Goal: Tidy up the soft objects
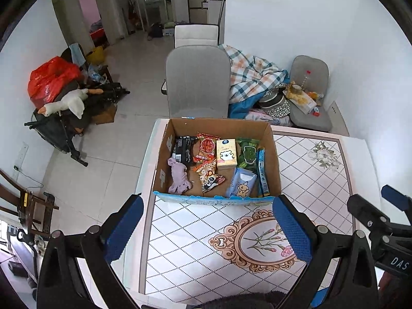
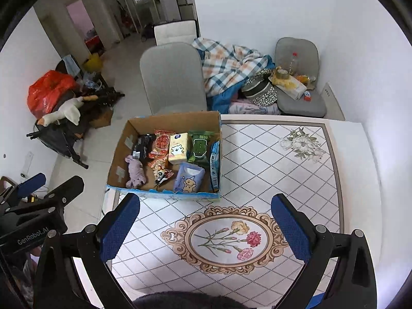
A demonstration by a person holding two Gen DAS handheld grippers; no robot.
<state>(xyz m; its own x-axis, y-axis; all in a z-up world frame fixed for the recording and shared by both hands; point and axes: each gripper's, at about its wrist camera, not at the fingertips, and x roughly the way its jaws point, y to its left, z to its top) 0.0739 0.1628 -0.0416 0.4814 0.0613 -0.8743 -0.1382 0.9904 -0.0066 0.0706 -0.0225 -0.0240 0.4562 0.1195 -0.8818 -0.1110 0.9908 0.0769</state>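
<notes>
A cardboard box (image 1: 274, 159) (image 2: 121, 141) stands at the table's far left corner. Inside lie a lilac soft toy (image 1: 178, 177) (image 2: 135, 172), a black packet (image 1: 183, 148), red snack packets (image 1: 206, 147), a yellow tissue pack (image 1: 226, 153) (image 2: 177, 148), a green packet (image 1: 246, 153), a light blue tissue pack (image 1: 242, 183) (image 2: 189, 177) and a panda snack bag (image 1: 211, 179). My left gripper (image 1: 207, 221) hangs open above the table in front of the box. My right gripper (image 2: 204, 219) is open too, over the flower medallion (image 2: 226, 237). Both hold nothing.
The table (image 1: 322, 180) has a tiled floral cover. A grey chair (image 1: 197, 79) stands behind the box. A plaid blanket (image 1: 253, 74) and a floor seat with clutter (image 1: 306, 95) lie at the back right. A red bag and plush goose (image 1: 64, 103) sit on the left floor.
</notes>
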